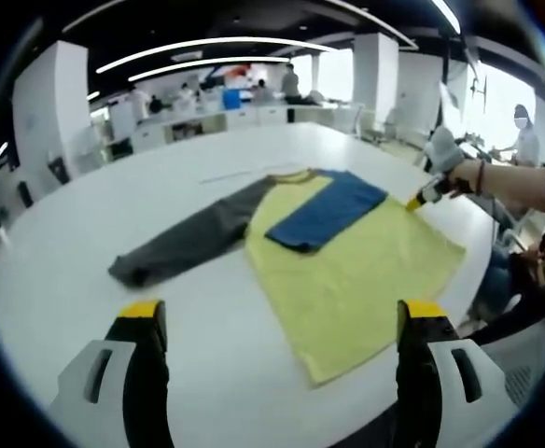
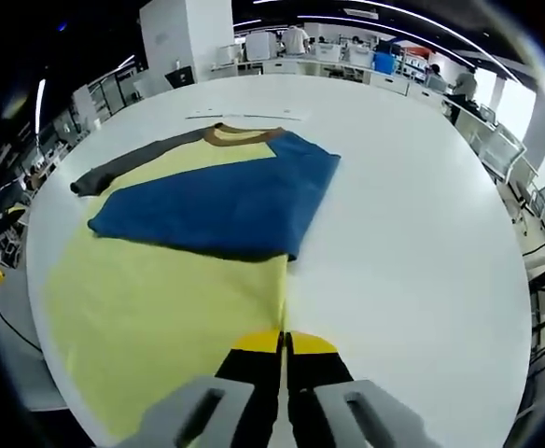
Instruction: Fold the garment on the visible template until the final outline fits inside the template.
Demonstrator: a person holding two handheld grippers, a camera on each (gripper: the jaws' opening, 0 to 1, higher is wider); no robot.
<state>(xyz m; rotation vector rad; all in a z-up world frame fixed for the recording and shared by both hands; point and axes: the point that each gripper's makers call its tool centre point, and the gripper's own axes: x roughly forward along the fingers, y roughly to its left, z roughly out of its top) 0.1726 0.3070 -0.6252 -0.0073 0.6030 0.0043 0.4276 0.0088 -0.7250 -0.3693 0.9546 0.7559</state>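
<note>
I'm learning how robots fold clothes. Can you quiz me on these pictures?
1. True or false: the blue sleeve is folded over the yellow shirt.
2. The grey sleeve lies: A) spread out flat B) folded onto the shirt C) off the table.
3. Which gripper is shut at the shirt's edge?

Key:
1. True.
2. A.
3. The right gripper; the left gripper is open.

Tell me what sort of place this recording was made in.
Probably an open-plan office or lab. A large white table holds a long-sleeved shirt, rows of desks with people at them stand behind it, and long strip lights curve across the ceiling.
</note>
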